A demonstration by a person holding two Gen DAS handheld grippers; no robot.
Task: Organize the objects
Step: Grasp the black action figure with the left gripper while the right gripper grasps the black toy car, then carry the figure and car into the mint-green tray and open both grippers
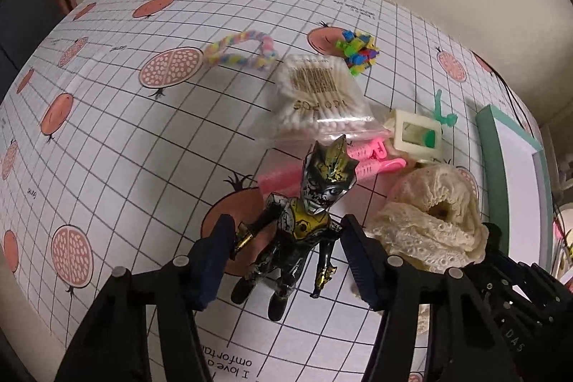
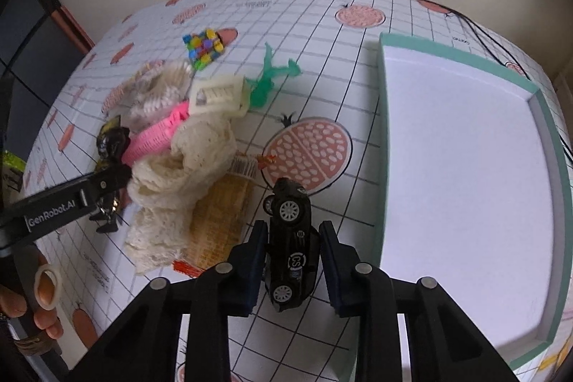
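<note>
The right hand-held gripper (image 2: 292,269) stands open astride the black toy car (image 2: 292,249), which lies on its side on the counter (image 2: 322,59) with its long axis running along the fingers, neither pad clearly touching it; the empty green-rimmed box (image 2: 385,145) sits just to its right. The left hand-held gripper (image 1: 286,260) is likewise open around the black-and-gold figure (image 1: 304,221), lying lengthwise between the fingers, head pointing away.
</note>
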